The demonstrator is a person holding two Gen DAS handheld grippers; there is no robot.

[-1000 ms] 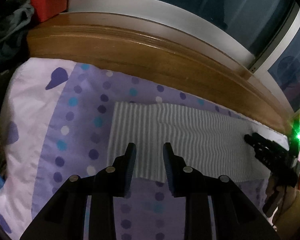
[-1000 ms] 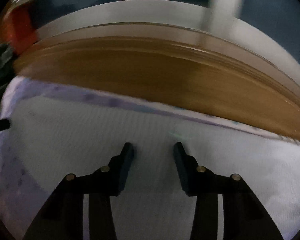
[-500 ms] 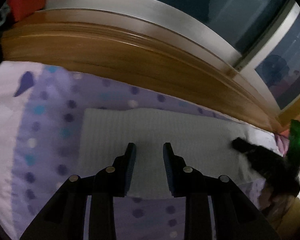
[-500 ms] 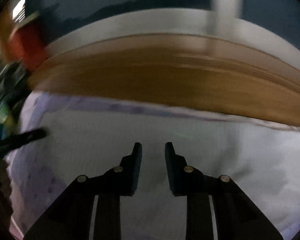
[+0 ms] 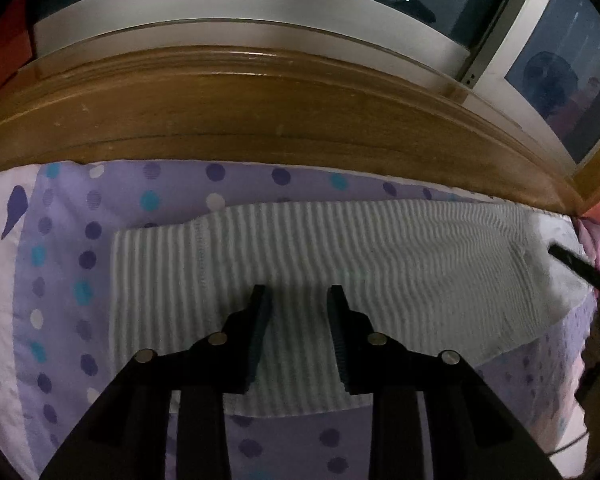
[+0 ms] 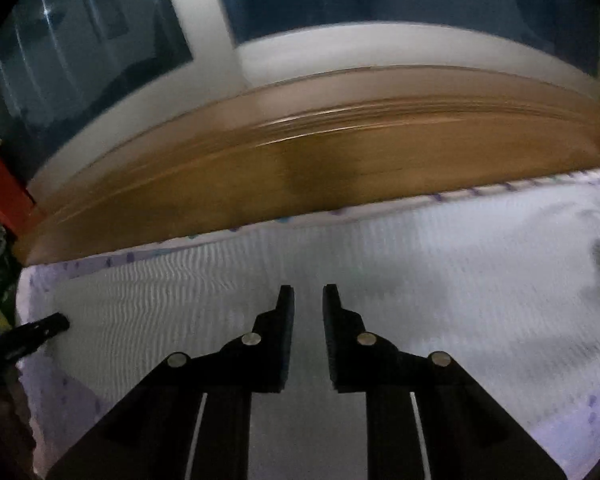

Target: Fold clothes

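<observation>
You hovered both grippers over the striped cloth (image 5: pixel 380 264): left gripper (image 5: pixel 298 294) half-open, opening and empty; right gripper (image 6: pixel 307 292) narrow, closing on nothing. Next, pinch an edge.

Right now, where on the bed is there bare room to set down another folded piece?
Left of the white ribbed garment, the purple dotted bedsheet lies bare. A thinner bare strip runs between the garment and the wooden headboard. The right end is crowded by the right gripper.
</observation>
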